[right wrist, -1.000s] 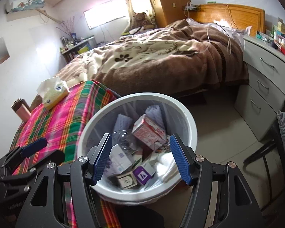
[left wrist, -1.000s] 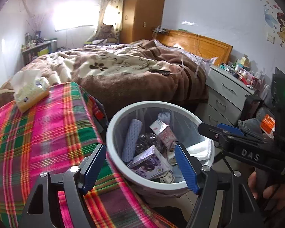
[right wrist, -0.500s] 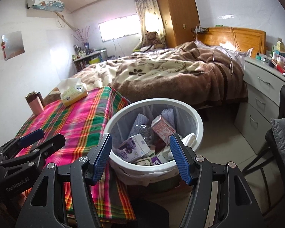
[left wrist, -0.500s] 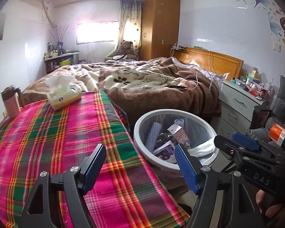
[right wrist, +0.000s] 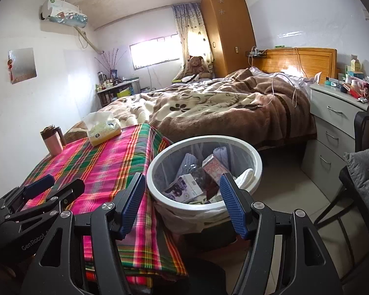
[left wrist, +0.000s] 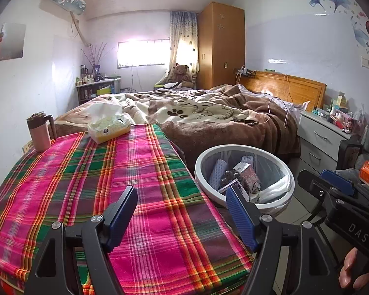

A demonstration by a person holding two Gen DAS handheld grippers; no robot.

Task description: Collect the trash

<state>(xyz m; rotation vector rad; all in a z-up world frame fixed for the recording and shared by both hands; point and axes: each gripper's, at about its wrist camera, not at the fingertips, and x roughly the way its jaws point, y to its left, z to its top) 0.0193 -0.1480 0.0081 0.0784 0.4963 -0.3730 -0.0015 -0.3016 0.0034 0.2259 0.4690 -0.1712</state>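
Both grippers have pulled back and tipped up since a sec ago. Then each camera looked almost straight down into the trash bin (right wrist: 157, 162); now the bin sits lower and further off in both views, w/ much more of the plaid tablecloth (left wrist: 91, 172) showing.

The left gripper (left wrist: 182, 217) hangs over the cloth, jaws apart, nothing between the pads. The right gripper (right wrist: 183, 205) hangs just short of the bin rim, jaws likewise apart and empty.

The bin stands on the floor at the table's right edge, holding boxes (right wrist: 187, 188) and wrappers.

On the table only a tissue pack (left wrist: 109, 124) and a mug (left wrist: 40, 132) remain, prob. not trash, though the near edge is hidden behind the grippers. So collection looks done or nearly so.
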